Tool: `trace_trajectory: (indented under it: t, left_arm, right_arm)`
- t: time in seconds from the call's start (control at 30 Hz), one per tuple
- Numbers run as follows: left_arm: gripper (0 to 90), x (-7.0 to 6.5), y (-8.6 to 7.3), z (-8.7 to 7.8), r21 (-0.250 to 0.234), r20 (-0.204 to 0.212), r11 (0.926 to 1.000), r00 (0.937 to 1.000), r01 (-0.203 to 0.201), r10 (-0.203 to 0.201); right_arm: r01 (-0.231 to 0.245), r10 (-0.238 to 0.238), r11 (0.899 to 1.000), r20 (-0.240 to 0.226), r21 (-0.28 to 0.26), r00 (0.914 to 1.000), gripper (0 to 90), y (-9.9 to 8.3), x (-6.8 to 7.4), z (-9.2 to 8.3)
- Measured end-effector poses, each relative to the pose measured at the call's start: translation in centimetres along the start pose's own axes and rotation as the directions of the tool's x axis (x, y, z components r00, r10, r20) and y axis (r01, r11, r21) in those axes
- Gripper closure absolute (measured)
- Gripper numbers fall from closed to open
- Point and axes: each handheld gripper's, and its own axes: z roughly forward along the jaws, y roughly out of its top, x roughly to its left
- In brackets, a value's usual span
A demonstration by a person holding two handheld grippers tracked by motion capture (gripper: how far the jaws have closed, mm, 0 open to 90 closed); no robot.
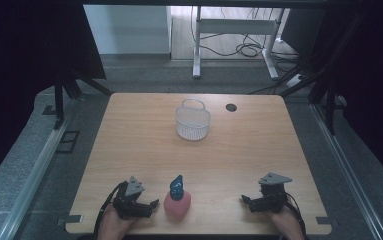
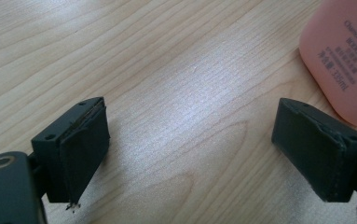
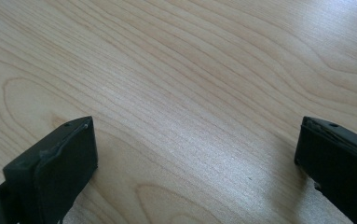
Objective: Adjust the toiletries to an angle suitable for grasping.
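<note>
Left claw (image 1: 151, 204) rests on the table (image 1: 139, 135), spread wide and empty, just beside the pink bottle (image 1: 177, 203); right claw (image 1: 245, 200) likewise gapes wide, gripping nothing

Light wood-grain desk (image 1: 129, 145) with three things across it

A pink bottle (image 1: 177, 204) with a blue cap stands near the front edge, left of centre. A white mesh basket (image 1: 193, 121) sits well apart from it toward the far edge, and a round dark hole (image 1: 231, 107) marks the desk top just right of the basket.
</note>
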Motion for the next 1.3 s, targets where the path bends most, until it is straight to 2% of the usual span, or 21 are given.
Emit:
trace_trajectory:
  t: [0.8, 1.1, 1.3]
  left_arm:
    - [11.4, -0.20, 0.12, 0.01, 0.004, -0.011, 0.9999, 0.9998, 0.015, -0.015]
    - [12.3, -0.30, 0.28, -0.28, 0.025, -0.015, 0.9997, 0.9999, -0.005, 0.006]
    - [12.4, -0.52, 0.44, -0.92, 0.001, -0.010, 0.9997, 0.9997, -0.023, 0.023]
  right_arm:
    - [0.005, -0.005, 1.000, -0.001, -0.001, 1.0000, 0.0, 0.08, -0.05, 0.09]
    - [0.004, -0.004, 1.000, -0.001, -0.001, 1.0000, 0.0, 0.09, -0.05, 0.10]
    - [0.004, -0.004, 1.000, -0.001, -0.001, 1.0000, 0.0, 0.09, -0.05, 0.10]
